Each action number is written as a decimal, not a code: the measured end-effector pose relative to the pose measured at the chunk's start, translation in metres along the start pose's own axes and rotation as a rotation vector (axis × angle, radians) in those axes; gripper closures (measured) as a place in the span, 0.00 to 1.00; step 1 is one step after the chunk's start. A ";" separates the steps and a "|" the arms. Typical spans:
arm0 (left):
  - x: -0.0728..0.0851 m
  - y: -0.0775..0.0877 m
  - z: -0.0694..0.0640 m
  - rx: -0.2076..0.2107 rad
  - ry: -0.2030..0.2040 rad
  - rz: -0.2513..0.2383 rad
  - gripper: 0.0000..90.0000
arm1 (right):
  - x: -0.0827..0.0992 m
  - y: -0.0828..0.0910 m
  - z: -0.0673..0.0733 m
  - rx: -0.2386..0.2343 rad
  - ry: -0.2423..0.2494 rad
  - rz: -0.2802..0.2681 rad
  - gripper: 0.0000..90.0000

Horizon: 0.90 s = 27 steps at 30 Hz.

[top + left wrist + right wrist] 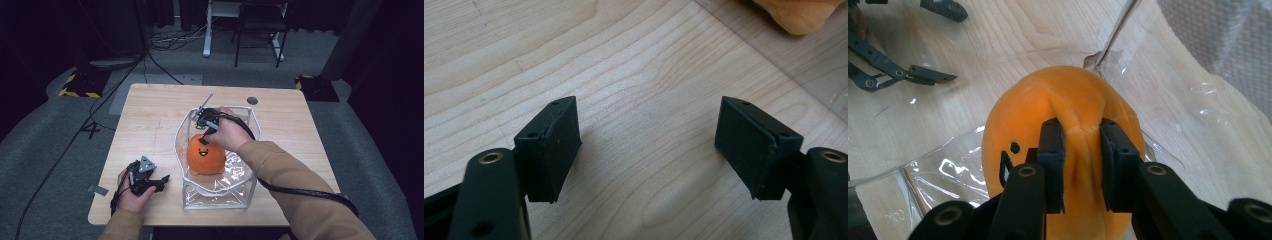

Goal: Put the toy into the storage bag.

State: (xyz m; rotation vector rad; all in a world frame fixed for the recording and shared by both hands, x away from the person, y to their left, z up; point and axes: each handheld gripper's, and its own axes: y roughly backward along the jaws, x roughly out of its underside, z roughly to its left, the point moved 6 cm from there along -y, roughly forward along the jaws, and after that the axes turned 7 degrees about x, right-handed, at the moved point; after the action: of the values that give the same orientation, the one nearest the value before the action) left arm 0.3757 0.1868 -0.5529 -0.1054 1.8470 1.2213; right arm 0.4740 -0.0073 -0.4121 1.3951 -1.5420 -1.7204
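An orange plush toy with a black drawn face sits inside a clear plastic bag with a white rim, at the middle of the wooden table. My right gripper reaches down into the bag from its far side. Its jaws are shut on a pinched fold at the top of the plush toy, as the right gripper view shows. My left gripper rests low over the table left of the bag, open, with bare wood between its pads. A bit of the plush toy shows beyond.
A round cable hole lies in the table's far edge. A piece of grey tape sticks to the front left corner. Cables and furniture legs stand on the floor behind the table.
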 end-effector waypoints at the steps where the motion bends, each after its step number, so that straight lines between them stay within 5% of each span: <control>1: 0.000 0.000 0.000 0.000 0.000 0.000 0.29 | 0.000 0.000 0.000 -0.003 -0.001 0.001 0.82; 8: 0.000 0.000 0.000 0.000 0.000 0.000 0.29 | 0.001 -0.002 -0.001 -0.007 -0.001 0.007 0.80; 14: 0.000 0.000 0.000 0.000 0.000 0.000 0.29 | 0.004 0.000 -0.002 -0.016 -0.027 -0.011 0.67; 27: 0.000 0.000 0.000 -0.001 0.002 -0.001 0.29 | 0.006 0.017 -0.004 -0.037 -0.061 -0.095 0.53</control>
State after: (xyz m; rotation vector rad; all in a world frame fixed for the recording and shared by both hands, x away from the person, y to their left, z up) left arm 0.3756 0.1866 -0.5530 -0.1080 1.8474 1.2218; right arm 0.4696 -0.0192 -0.3985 1.4308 -1.4898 -1.8541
